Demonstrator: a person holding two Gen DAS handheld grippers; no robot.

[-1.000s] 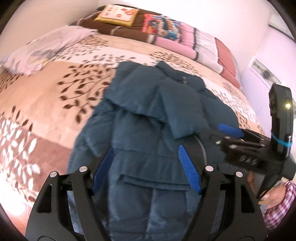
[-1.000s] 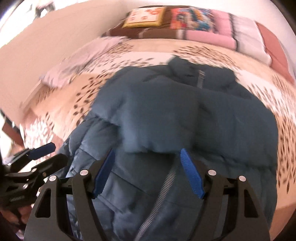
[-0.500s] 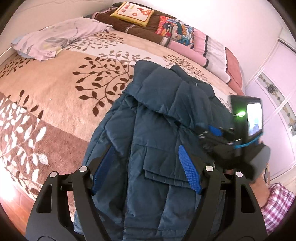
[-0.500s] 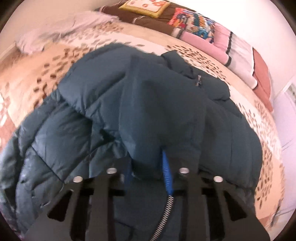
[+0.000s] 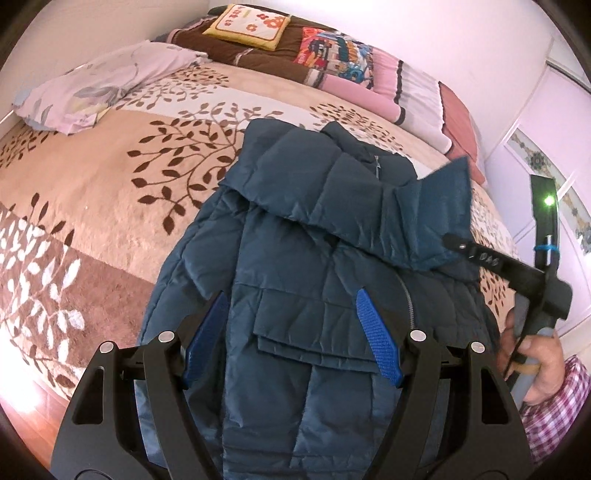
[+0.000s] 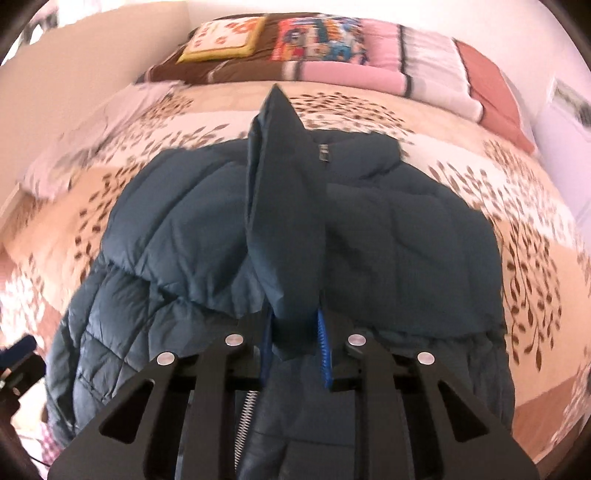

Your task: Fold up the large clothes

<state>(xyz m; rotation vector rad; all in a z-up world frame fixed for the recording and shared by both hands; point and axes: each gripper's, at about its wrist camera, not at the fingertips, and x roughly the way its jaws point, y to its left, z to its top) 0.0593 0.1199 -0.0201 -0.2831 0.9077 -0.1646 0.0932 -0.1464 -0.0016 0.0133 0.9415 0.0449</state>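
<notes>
dark blue quilted fabric filled most of both views: a puffer jacket lay front-up on the bed, its collar toward the pillows at the head and its hem hanging over the near edge of the bed. the jacket sat toward the right side of the bed, with the leaf-patterned bedspread bare on its left. one sleeve lay folded across the chest. the right gripper had its blue pads pressed against the cuff of that sleeve, pinching it and holding it lifted off the chest, so the cuff stood up as a pointed ridge in the right wrist view. in the left wrist view the same cuff rose at the right side of the jacket, with the right gripper's black body below it and the person's right hand on its handle, a checked shirt cuff beside it. the left gripper hung over the lower front of the jacket near a flap pocket, its fingers spread wide and nothing between them. a lilac pillow lay at the far left corner of the bed, a yellow cushion and striped bedding along the head edge.
</notes>
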